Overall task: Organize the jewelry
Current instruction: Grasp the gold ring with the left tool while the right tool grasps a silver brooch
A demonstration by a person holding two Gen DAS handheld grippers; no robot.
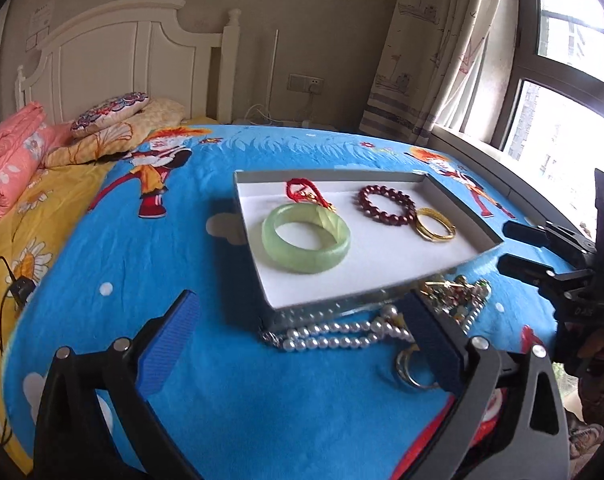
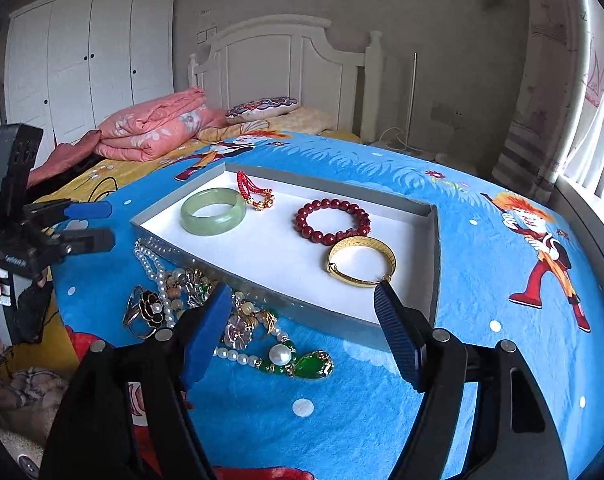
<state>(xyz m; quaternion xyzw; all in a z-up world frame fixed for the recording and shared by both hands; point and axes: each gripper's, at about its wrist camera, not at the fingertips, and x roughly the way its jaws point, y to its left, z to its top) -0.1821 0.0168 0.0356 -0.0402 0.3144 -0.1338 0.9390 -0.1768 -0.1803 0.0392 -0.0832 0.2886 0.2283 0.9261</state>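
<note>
A shallow grey tray with a white floor [image 1: 390, 258] [image 2: 285, 256] lies on the blue bed cover. In it are a green jade bangle [image 1: 306, 237] [image 2: 213, 217], a red cord charm [image 1: 302, 194] [image 2: 253, 192], a dark red bead bracelet [image 1: 386, 204] [image 2: 332, 220] and a gold bangle [image 1: 436, 224] [image 2: 360, 262]. In front of the tray lies a heap of jewelry: a pearl necklace [image 1: 334, 334] [image 2: 153, 264], rings [image 1: 412, 370] [image 2: 145, 312] and a green pendant [image 2: 312, 364]. My left gripper [image 1: 302, 336] is open above the pearls. My right gripper [image 2: 299, 312] is open over the tray's near edge.
A folded pink quilt [image 2: 153, 128] and pillows [image 1: 109, 114] lie by the white headboard [image 1: 121, 64]. A black charger and cable [image 1: 19, 290] lie on the yellow sheet at left. A window [image 1: 562, 80] is at right. A white wardrobe [image 2: 85, 56] stands behind.
</note>
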